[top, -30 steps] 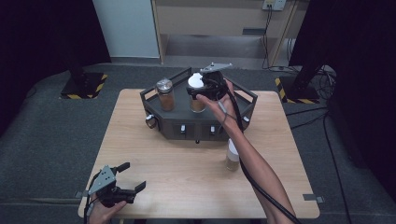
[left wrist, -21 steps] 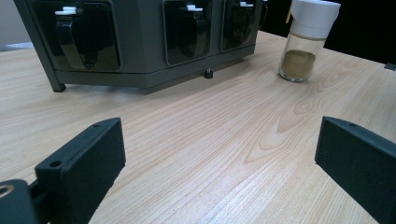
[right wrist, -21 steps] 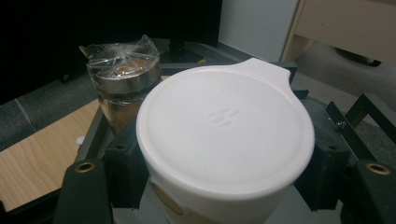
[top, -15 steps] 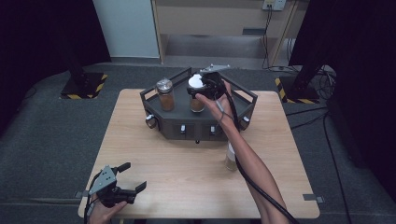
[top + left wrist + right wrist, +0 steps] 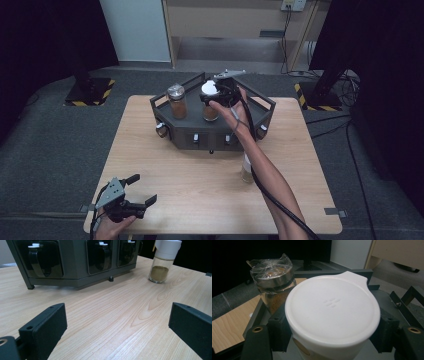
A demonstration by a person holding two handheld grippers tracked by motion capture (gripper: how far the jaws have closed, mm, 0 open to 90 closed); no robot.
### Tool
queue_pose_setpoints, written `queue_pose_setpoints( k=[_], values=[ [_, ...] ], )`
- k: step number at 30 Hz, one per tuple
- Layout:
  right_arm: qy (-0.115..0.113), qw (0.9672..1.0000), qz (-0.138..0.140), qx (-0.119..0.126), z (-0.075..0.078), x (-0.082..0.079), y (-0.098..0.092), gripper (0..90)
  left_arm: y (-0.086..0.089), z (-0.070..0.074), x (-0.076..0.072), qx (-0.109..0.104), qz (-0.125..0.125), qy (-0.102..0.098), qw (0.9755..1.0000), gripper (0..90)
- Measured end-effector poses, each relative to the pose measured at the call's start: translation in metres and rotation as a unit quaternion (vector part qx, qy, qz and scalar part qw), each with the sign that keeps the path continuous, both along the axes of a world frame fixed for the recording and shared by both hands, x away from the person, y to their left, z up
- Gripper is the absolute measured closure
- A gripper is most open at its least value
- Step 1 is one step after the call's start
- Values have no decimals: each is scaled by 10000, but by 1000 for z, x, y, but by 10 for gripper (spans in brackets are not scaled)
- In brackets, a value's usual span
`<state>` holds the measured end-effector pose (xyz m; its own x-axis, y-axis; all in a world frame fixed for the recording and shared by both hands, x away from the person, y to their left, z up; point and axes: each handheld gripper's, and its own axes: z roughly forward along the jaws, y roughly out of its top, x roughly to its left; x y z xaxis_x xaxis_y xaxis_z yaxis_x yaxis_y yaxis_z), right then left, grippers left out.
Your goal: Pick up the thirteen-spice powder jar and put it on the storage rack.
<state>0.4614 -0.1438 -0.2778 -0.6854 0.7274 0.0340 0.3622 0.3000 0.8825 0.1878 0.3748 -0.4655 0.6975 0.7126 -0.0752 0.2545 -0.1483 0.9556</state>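
The right gripper (image 5: 216,96) is clamped on the white-lidded spice jar (image 5: 332,315), one black jaw pressed to each side just under the lid; the jar stands upright on top of the dark grey rack (image 5: 260,107) at the far side of the wooden table (image 5: 190,175), beside a steel-capped jar (image 5: 177,101) of brown spice wrapped in clear film. The left gripper (image 5: 136,196) rests near the table's front left corner, jaws wide apart with nothing between them; a third spice jar (image 5: 163,261) with a white cap stands on the table in front of the rack's right end.
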Motion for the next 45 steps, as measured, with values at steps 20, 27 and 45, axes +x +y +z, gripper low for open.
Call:
queue_pose_setpoints(
  k=[20, 27, 45],
  values=[
    [-171, 9998, -6, 97, -7, -5, -1, 255, 0, 0, 0, 1, -2, 4, 10000, 5],
    [-384, 9991, -112, 136, 4, -16, -8, 103, -1, 0, 0, 13, -10, 4, 10000, 5],
    [-661, 9974, 174, 228, 25, -62, -49, 76, -1, 1, 1, 35, -27, 18, 10000, 5]
  ],
)
